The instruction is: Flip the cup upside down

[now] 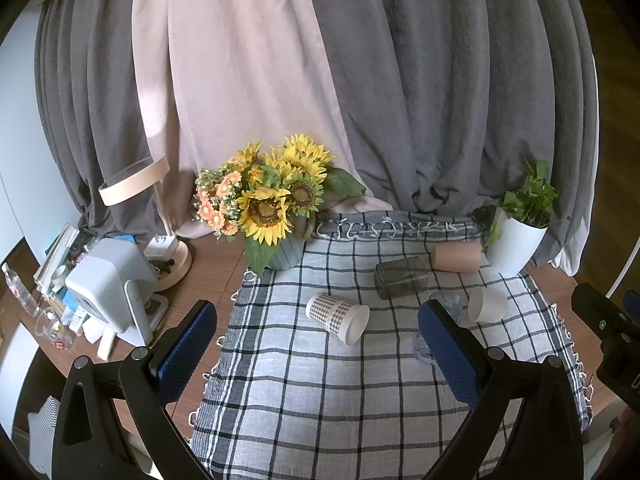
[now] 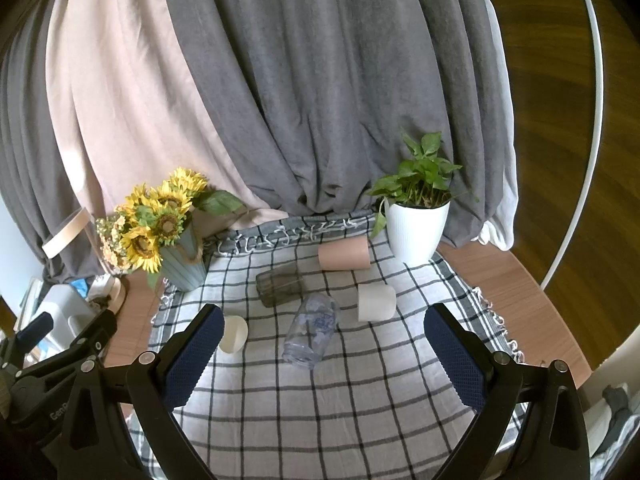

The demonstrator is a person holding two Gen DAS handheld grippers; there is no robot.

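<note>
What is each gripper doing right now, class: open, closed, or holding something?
Left gripper: open, holding nothing, above the checked cloth.
Right gripper: open, holding nothing, above the same cloth.

Home room, draped curtains [image 2: 320,100], sunflower vase [image 1: 280,204], desk lamp [image 1: 136,180] (books beside), checked tablecloth [image 2: 320,400]

Only "GenR", cut off, reads on the left claw's body [image 2: 60,405].
</note>
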